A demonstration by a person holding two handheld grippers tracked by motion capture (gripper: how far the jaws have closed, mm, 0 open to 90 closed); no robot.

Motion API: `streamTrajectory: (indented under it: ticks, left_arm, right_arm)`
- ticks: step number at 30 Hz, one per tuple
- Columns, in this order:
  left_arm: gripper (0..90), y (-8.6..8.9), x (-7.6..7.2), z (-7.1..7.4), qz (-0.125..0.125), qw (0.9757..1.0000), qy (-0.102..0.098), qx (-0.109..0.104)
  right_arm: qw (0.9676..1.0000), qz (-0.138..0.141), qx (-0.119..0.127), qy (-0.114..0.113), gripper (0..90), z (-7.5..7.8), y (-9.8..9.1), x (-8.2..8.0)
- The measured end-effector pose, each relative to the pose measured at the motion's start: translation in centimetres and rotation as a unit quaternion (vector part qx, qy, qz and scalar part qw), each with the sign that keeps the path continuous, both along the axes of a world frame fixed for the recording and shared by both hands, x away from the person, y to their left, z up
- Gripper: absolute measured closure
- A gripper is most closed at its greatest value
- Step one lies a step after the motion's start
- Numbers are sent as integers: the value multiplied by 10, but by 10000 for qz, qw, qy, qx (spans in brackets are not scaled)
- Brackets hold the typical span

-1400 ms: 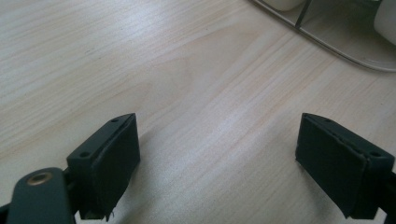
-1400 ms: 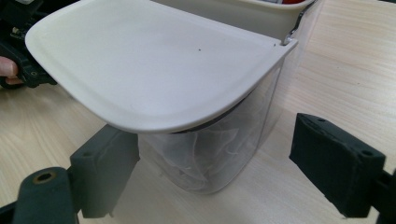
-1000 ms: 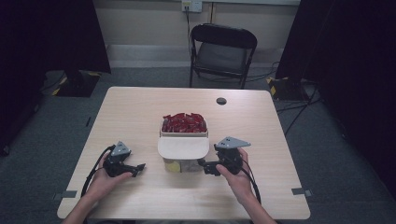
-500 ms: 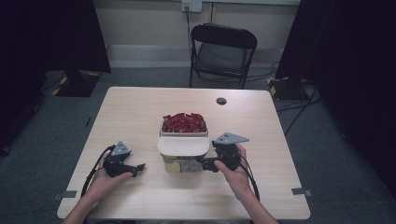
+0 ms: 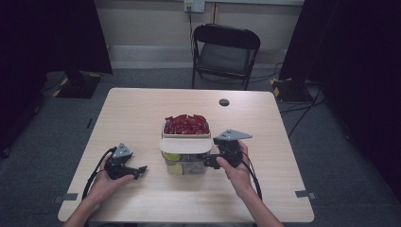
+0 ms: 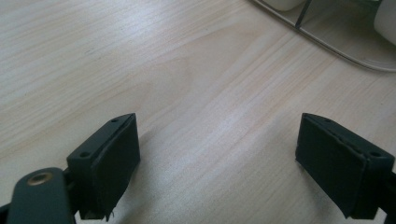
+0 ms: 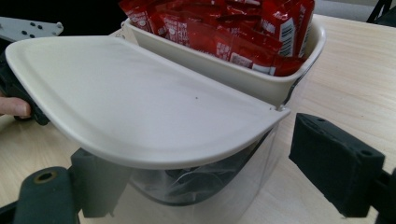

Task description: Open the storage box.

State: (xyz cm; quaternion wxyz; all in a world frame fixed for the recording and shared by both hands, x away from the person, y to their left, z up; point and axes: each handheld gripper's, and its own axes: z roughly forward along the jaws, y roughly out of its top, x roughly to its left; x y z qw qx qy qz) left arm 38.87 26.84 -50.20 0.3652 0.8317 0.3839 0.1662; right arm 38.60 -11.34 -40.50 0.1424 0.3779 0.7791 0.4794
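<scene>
A clear bin with a white flap lid stands at the table's middle front, with yellow-green things dimly visible inside. Right behind it a cream tub is piled with red packets. My right gripper is open at the bin's right side. In the right gripper view the lid hangs over its left jaw, and the bin's clear wall lies between the jaws of the gripper. My left gripper rests open on the table left of the bin, holding nothing.
The light wooden table has a small black round disc near its far edge. A black folding chair stands behind the table. The bin's base rim shows at the top right of the left gripper view.
My right gripper has crept left and a little forward, closing on the bin's right side. The left gripper has stayed put.
</scene>
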Motion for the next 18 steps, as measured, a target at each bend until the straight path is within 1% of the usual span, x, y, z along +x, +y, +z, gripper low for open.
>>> streamTrajectory:
  ticks: [2, 6, 10, 18]
  left_arm:
    - [132, 0, 0, 0, 2, 10000, 2, 3]
    - [132, 0, 0, 0, -2, 10000, 0, 4]
    - [132, 0, 0, 0, -1, 10000, 0, 2]
    - [132, 0, 0, 0, -4, 10000, 0, 5]
  right_arm:
    - [10000, -61, 15, -28, 152, 2, -1, 2]
    - [9999, -100, 73, -42, 151, 6, -3, 8]
    - [9999, -70, 80, -32, 151, 9, -3, 12]
    - [9998, -80, 197, 0, 151, 12, -3, 19]
